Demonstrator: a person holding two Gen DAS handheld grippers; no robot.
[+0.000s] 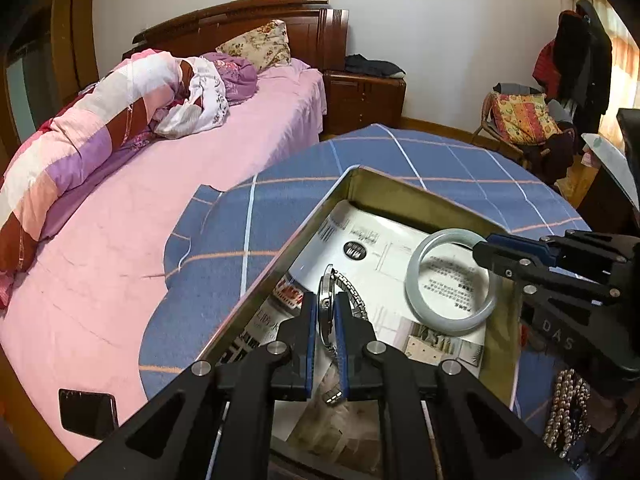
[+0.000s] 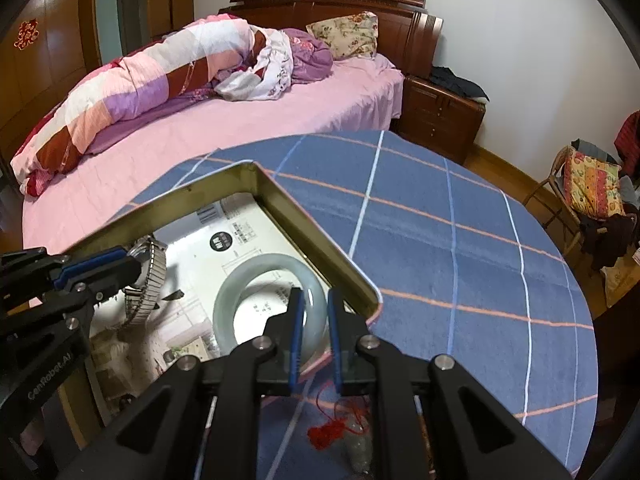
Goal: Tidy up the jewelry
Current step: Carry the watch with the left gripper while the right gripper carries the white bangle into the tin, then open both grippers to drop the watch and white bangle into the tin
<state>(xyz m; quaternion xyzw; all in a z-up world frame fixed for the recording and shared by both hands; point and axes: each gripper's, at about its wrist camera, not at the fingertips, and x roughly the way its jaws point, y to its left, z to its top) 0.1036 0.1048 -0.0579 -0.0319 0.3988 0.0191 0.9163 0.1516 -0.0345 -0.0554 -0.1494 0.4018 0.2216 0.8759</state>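
A gold metal tin [image 1: 400, 190] lined with printed paper sits on the blue plaid table; it also shows in the right wrist view [image 2: 320, 232]. My left gripper [image 1: 324, 300] is shut on a silver wristwatch [image 1: 327, 304] and holds it on edge inside the tin, its metal band [image 2: 154, 276] hanging down. My right gripper [image 2: 314, 300] is shut on the rim of a pale green jade bangle [image 2: 264, 272], which rests tilted in the tin's right part [image 1: 452, 280]. The two grippers are apart.
A pearl necklace [image 1: 568, 412] lies on the table to the right of the tin. A red cord pendant [image 2: 332, 428] lies near the table's front. A pink bed [image 1: 160, 200] stands behind, with a black phone [image 1: 88, 408] on it.
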